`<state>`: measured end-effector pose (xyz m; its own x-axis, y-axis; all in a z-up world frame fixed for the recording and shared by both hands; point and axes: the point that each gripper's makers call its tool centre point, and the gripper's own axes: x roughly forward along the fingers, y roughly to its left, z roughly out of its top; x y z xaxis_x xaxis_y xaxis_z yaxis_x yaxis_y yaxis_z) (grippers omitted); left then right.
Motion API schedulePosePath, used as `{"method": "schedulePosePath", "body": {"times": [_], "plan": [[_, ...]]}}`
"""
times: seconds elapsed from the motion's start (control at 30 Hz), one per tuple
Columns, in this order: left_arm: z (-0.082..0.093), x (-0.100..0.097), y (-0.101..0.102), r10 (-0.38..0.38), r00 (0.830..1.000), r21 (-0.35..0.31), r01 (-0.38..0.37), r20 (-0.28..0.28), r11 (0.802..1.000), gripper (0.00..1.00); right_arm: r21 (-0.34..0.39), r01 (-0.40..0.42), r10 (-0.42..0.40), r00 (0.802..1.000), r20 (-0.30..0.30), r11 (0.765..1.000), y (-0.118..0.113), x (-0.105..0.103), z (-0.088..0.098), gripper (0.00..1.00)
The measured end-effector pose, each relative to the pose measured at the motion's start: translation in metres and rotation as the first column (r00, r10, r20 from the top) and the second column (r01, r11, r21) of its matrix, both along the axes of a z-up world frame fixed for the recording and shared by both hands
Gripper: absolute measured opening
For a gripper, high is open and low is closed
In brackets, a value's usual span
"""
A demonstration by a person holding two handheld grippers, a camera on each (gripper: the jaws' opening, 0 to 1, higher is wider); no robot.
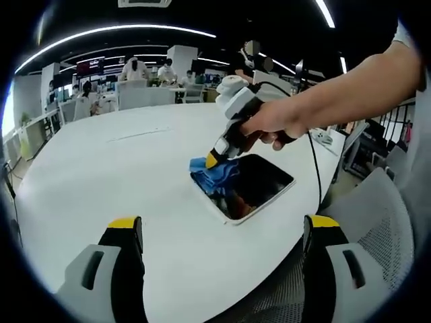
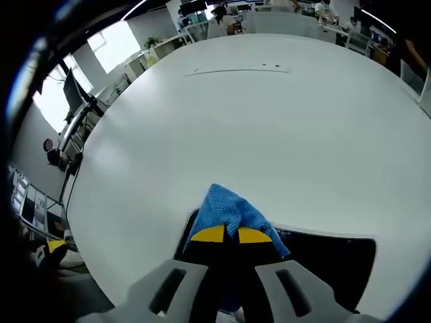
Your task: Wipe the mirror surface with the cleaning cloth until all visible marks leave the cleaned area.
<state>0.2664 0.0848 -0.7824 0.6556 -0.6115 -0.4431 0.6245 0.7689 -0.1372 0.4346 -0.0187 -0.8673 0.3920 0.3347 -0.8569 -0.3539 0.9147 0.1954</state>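
Note:
A dark mirror (image 1: 259,183) with a white frame lies flat on the white table, near its right edge. A blue cleaning cloth (image 1: 209,171) rests on the mirror's left end. The right gripper (image 1: 217,156), held by a person's hand (image 1: 273,124), presses down on the cloth, shut on it. In the right gripper view the yellow-tipped jaws of my right gripper (image 2: 231,235) pinch the blue cloth (image 2: 225,207) over the mirror (image 2: 330,259). My left gripper (image 1: 222,232) hovers open above the table, short of the mirror, with nothing between its jaws.
The round white table (image 1: 114,168) spreads wide to the left and far side. A grey mesh chair (image 1: 377,208) stands at the table's right edge. A black cable (image 1: 315,165) trails off the right gripper. People sit at desks (image 1: 145,84) far behind.

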Motion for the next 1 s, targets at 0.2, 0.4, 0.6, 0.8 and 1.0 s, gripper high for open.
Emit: {"method": "schedulePosePath", "body": {"times": [0.2,0.4,0.6,0.8,1.0], "plan": [[0.004,0.002,0.0,0.01,1.0,-0.013,-0.009,0.02,1.0,0.99,-0.004,-0.007,0.007,1.0,0.005,1.0,-0.003,0.0,-0.001,0.0],[0.001,0.004,0.013,0.034,0.999,0.074,-0.036,0.027,0.997,0.96,-0.017,0.0,0.0,1.0,0.007,1.0,-0.011,0.001,-0.002,0.0],[0.0,0.002,0.012,0.023,1.0,0.075,-0.024,0.015,0.997,0.93,-0.021,0.036,-0.035,0.999,0.006,0.999,-0.027,-0.002,0.0,0.0],[0.0,0.001,0.01,0.01,1.0,0.074,-0.011,0.015,0.997,0.95,-0.026,0.048,-0.048,0.999,0.001,0.999,-0.037,-0.005,0.001,0.0],[0.002,0.002,0.011,0.015,0.999,0.077,-0.017,0.032,0.997,0.95,-0.039,0.051,-0.05,0.999,0.012,0.998,-0.033,-0.006,0.0,0.0]]}}
